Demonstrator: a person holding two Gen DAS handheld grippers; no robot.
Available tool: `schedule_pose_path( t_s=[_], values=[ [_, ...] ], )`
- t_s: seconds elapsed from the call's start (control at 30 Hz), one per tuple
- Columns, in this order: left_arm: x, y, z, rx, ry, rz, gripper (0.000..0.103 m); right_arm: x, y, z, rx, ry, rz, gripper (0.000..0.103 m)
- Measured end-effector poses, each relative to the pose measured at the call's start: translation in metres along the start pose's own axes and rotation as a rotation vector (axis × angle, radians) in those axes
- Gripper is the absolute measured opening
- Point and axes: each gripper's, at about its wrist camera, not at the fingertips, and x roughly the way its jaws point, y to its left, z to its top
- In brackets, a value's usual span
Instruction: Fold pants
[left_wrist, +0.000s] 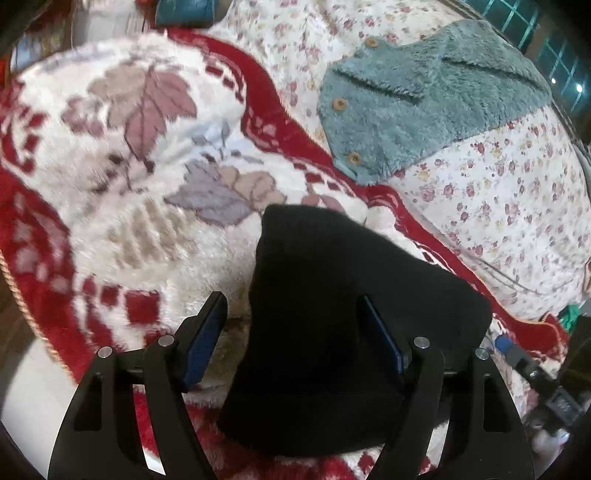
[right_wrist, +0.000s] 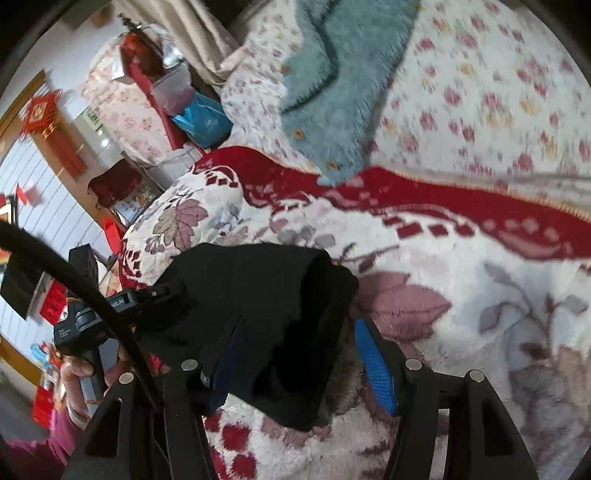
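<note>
The black pants (left_wrist: 325, 332) lie bunched on a plush white and red floral blanket (left_wrist: 129, 166). In the left wrist view my left gripper (left_wrist: 291, 325) is open, its blue-padded fingers (left_wrist: 205, 343) standing wide on either side of the black cloth, which lies between them. In the right wrist view the pants (right_wrist: 258, 295) lie as a folded black bundle. My right gripper (right_wrist: 299, 354) is open, with the cloth draped over its left finger and the right finger (right_wrist: 375, 365) bare. The other hand-held gripper (right_wrist: 88, 314) shows at the left.
A teal fleece garment with wooden buttons (left_wrist: 417, 99) lies on the floral bedsheet (left_wrist: 498, 192) beyond the blanket; it also shows in the right wrist view (right_wrist: 332, 74). Bags and clutter (right_wrist: 199, 114) stand at the bed's far end. The blanket's red border (right_wrist: 443, 206) runs across.
</note>
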Motion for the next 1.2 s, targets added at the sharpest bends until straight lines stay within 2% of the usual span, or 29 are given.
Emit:
schedule_pose_path(
  t_s=[0.13,0.37,0.53,0.67,1.2],
  values=[
    [-0.018,-0.018,-0.004,0.056,-0.054,0.030,0.075,-0.007,0.018,0.006,-0.032,-0.028,0.008,0.059],
    [-0.043,-0.050,-0.019,0.141,-0.138,0.064,0.075,-0.005,0.052,0.003,-0.078,-0.025,0.005,0.059],
    [-0.052,-0.066,-0.031,0.173,-0.156,0.068,0.075,-0.009,0.066,-0.005,-0.097,-0.032,0.019,0.059],
    [-0.057,-0.075,-0.041,0.184,-0.166,0.079,0.075,-0.014,0.072,-0.012,-0.111,-0.047,-0.001,0.062],
    [-0.074,-0.085,-0.057,0.185,-0.171,0.126,0.075,-0.026,0.077,-0.017,-0.120,-0.070,0.017,0.063]
  ],
)
